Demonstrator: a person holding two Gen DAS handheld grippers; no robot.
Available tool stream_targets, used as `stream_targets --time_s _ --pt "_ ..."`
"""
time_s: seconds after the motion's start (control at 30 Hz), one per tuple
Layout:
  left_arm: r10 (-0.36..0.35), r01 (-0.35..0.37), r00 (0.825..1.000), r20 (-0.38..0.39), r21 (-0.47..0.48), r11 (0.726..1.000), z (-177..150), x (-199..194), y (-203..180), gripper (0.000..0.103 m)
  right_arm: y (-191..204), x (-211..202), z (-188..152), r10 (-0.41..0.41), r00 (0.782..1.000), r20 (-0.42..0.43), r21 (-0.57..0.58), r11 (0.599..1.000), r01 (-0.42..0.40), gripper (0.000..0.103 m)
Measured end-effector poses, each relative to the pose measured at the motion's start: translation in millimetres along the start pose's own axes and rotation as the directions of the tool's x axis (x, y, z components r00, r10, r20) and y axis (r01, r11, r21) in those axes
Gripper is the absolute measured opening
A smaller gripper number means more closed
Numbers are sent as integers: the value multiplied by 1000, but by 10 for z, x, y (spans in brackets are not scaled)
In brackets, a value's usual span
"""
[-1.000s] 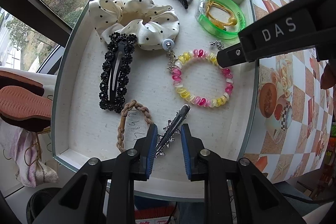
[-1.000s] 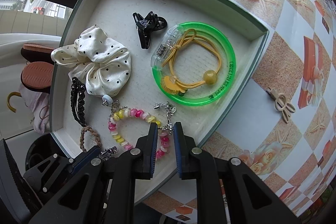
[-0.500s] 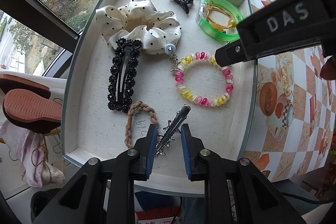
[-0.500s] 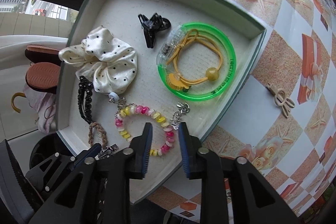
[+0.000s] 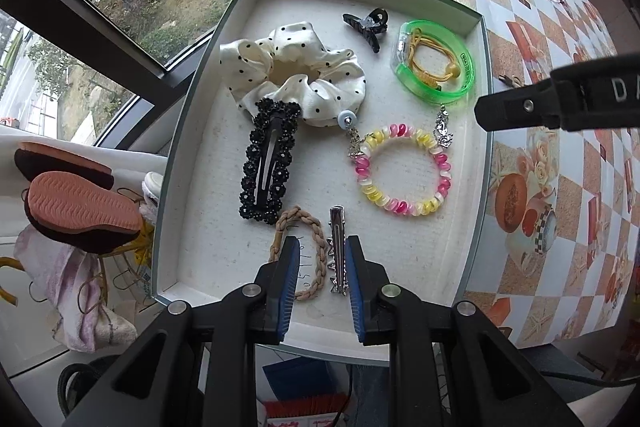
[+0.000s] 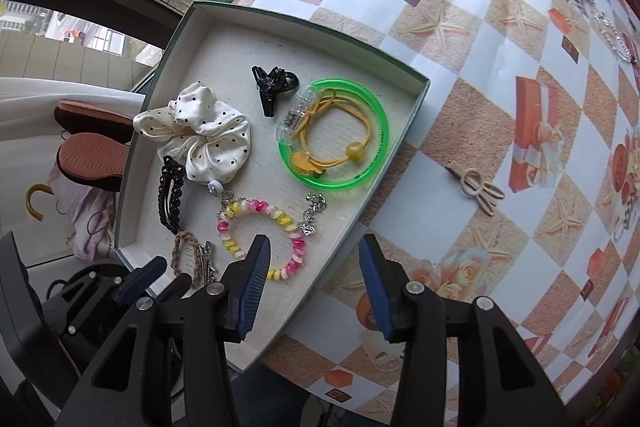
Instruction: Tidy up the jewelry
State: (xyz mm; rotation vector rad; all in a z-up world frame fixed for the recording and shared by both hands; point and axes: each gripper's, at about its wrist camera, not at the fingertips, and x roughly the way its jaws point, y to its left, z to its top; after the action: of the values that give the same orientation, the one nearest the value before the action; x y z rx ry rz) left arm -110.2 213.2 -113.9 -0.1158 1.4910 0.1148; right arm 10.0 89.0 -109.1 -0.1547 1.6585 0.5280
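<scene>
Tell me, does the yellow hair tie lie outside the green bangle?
No, the yellow hair tie lies inside the ring of the green bangle.

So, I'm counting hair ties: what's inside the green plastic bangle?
Inside the translucent green plastic bangle lies a yellow elastic hair tie with a round amber bead and a yellow charm, partly hidden under the rim.

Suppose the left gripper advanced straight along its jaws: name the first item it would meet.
Most likely the silver hair clip, which lies in the tray between the open jaws of the left gripper. Height above it is unclear.
</scene>
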Motion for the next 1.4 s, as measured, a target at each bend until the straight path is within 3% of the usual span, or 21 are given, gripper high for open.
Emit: stream_targets --time_s 0.17,0.2,0.23,0.27,0.53,0.7,0.77,0.87,1.13,1.4 --pt "-22 22 1000 -15 -1 1000 31 -61 -14 30 -47 -8 -47 -5 1000 -10 2 1000 5 54" --pt "-22 22 1000 -15 -2 1000 33 -73 -13 60 -54 -16 -57 -6 1000 -9 4 1000 6 54" --pt "-14 14 1000 -9 -5 1000 40 -84 -4 97 -71 -31 -64 -7 1000 -7 5 1000 7 54" --pt "-1 1 1000 5 -7 1000 40 -115 -3 103 -80 -44 -70 -7 1000 -5 8 1000 7 54" --pt "43 -43 999 12 -2 999 78 -171 -24 103 -150 -199 -94 -31 999 22 6 1000 31 57" --pt "39 -37 998 47 -41 998 103 -257 64 103 11 -348 -119 -92 991 93 -51 994 97 69" --pt "44 -42 998 40 -52 998 127 -261 92 103 80 -420 -133 -118 985 128 -74 989 128 86" --pt "63 -60 997 49 -72 996 150 -315 136 103 157 -529 -149 -129 977 169 -96 985 146 88" --pt "46 -26 993 105 -176 984 147 -582 336 103 255 -795 -181 -146 948 284 -95 979 179 90" --pt "82 -49 984 156 -204 978 145 -890 400 103 367 -1028 -172 -181 930 319 -98 970 222 90"
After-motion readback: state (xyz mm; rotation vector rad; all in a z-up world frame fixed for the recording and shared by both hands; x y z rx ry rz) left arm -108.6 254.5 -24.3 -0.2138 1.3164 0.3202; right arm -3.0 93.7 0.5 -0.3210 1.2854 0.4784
